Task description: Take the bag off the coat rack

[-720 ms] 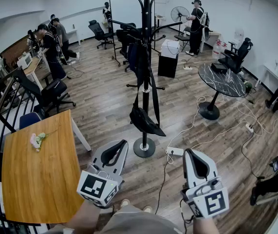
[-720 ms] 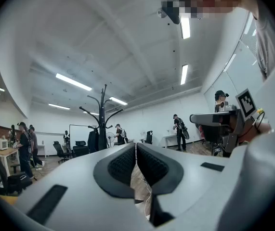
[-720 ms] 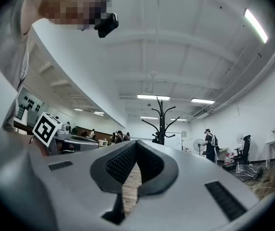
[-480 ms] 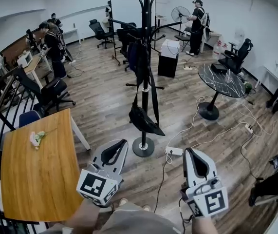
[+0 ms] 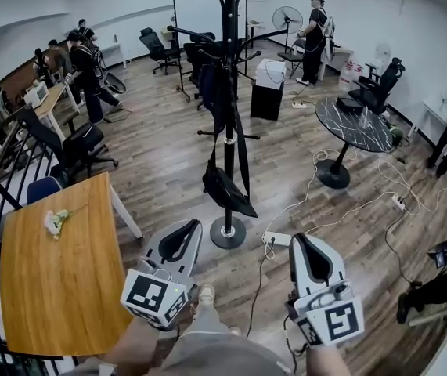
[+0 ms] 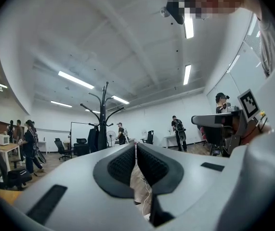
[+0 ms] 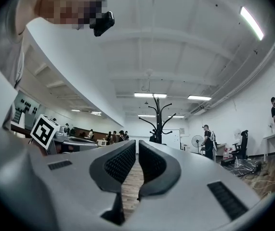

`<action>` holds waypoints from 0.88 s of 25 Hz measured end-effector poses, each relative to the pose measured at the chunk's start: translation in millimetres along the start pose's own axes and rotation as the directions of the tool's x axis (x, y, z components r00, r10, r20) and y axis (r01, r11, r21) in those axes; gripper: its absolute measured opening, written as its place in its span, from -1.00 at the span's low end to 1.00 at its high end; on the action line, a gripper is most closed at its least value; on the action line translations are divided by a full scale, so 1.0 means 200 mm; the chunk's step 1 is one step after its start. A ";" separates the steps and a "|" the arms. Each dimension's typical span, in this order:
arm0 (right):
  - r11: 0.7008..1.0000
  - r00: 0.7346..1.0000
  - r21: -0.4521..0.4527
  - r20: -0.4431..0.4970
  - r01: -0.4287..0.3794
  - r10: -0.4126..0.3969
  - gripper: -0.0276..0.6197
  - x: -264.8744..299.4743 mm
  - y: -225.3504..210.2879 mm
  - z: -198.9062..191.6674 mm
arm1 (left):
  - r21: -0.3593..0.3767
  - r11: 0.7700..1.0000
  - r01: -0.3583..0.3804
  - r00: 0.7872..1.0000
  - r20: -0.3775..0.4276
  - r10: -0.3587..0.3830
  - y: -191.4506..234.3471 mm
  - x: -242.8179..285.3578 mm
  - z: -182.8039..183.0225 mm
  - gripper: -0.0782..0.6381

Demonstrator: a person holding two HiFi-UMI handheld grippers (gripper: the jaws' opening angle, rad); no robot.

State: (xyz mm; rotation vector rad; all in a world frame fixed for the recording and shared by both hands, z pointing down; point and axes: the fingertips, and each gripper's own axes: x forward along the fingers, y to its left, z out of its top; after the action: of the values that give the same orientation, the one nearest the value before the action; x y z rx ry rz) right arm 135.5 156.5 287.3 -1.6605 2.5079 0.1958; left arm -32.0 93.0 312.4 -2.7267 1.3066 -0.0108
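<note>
Black bag [image 5: 227, 193] in sight, hung by its strap low on the coat rack [image 5: 228, 69]: steps a touch nearer, carries left gripper [image 5: 192, 230] and right gripper [image 5: 301, 244] pressed shut and empty, well short of it, so leaves reaching and opening undone.

The right gripper [image 7: 137, 148] has its jaws drawn together, nothing between them. Beyond the tips stands the coat rack [image 7: 158, 121]; something dark against its pole may be the bag [image 7: 152, 139].
</note>
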 end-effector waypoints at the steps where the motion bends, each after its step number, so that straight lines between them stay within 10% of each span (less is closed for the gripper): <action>1: 1.000 1.000 0.002 -0.015 -0.003 0.003 -0.81 0.01 0.00 -0.02 | -0.005 1.000 -0.001 1.000 -0.009 0.001 0.01 0.01 -0.01 -0.71; 5: 1.000 0.997 0.015 -0.073 -0.008 0.009 -0.42 0.09 0.00 -0.10 | -0.014 1.000 -0.010 0.999 -0.042 0.009 0.06 0.06 -0.07 -0.55; 22: 0.999 0.987 0.037 -0.159 0.027 -0.020 -0.36 0.66 -0.21 -0.37 | -0.059 0.998 0.006 0.994 -0.106 -0.012 0.46 0.53 -0.26 -0.38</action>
State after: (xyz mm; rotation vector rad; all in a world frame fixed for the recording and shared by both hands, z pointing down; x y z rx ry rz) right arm 121.4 7.7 335.4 -1.7545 2.5847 0.0115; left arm -38.9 -51.6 349.5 -2.8172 1.3417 -0.1216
